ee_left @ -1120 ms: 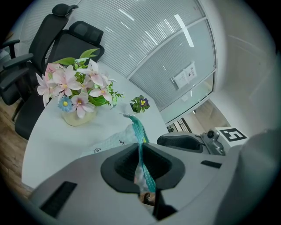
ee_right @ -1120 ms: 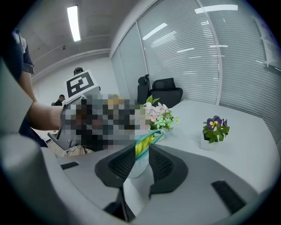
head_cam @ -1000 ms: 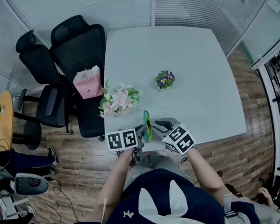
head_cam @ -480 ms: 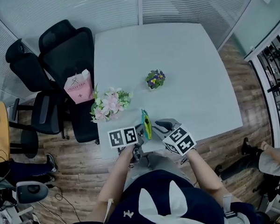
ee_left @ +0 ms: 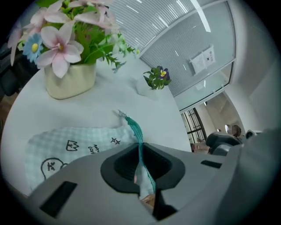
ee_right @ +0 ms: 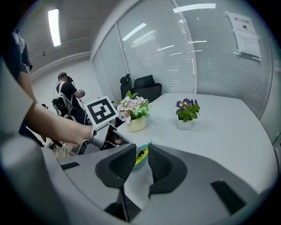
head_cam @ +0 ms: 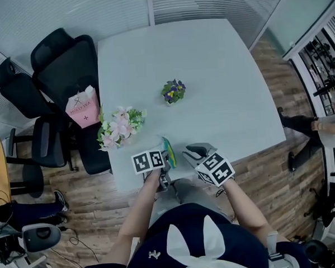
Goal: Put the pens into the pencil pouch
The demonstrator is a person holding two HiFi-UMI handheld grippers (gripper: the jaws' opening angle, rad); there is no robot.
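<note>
At the near edge of the bench (head_cam: 209,72), the left gripper (ee_left: 141,165) had its fingers pinched together on the teal zip edge of the checked pencil pouch (ee_left: 74,143). The pouch's doodled cloth body trailed off to that gripper's left onto the bench top. The hold probably served to lift and steady the mouth so the other hand could work at it.

Just beside it, the right gripper (ee_right: 141,160) pointed at the same pouch with its fingers partly apart; they had just been closing. Through the gap showed the pouch's zip and a yellow-green strip. That strip may have been lining or a pen already inside; the view was too small to tell. The pads did not seem to press on anything. No loose pens showed on the bench, so the filling looked either finished or not begun.

Farther along stood a cream pot of pink flowers (head_cam: 119,127), near the bench's left edge. Beyond it, well apart, was a small potted pansy (head_cam: 173,92). Past the bench, black office chairs (head_cam: 63,63) carried a pink paper bag (head_cam: 82,110).
</note>
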